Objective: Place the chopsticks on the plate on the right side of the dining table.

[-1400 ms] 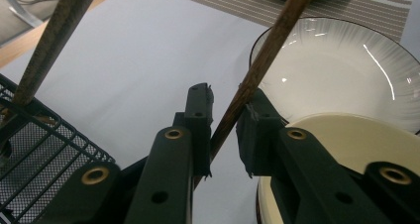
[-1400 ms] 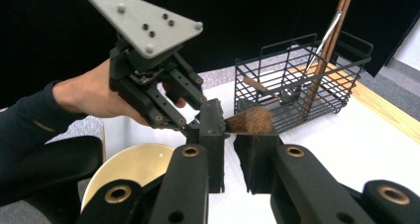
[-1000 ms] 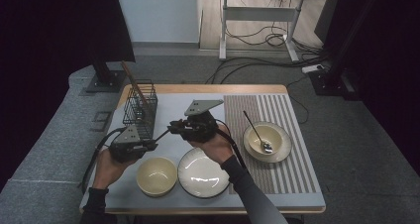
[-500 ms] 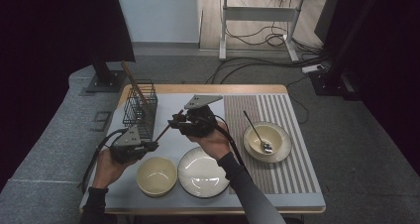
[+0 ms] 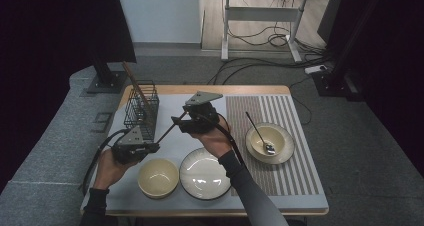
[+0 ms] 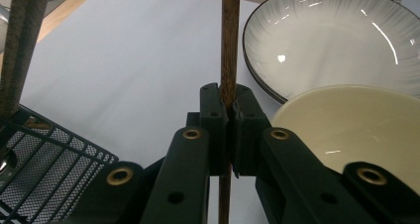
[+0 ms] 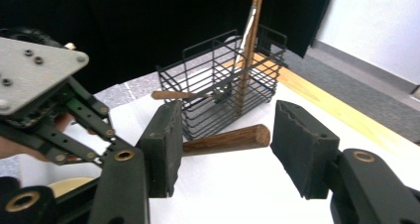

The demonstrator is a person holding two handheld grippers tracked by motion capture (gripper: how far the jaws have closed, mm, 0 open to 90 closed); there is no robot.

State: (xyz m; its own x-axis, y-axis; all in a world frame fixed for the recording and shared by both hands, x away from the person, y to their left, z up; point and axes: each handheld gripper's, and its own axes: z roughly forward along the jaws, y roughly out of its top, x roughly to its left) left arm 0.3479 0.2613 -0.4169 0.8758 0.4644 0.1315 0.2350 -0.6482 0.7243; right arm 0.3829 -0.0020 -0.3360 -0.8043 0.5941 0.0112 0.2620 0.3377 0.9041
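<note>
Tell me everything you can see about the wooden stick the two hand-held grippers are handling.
The wooden stick is a slim, round, dark brown rod with a blunt end. It hangs above the white mat, slanting between both hands. The left hand-held gripper is shut on it. Its free end lies between the right hand-held gripper jaws, which have just been opening and stand apart from it.

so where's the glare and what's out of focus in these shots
High view: window glare on the grey plate, dark surroundings. Left gripper view: streaky highlights on that plate; the near jaws clamping the wooden stick look soft. Right gripper view: the jaws are blurred, the stick's end between them and the wire basket are sharper.
</note>
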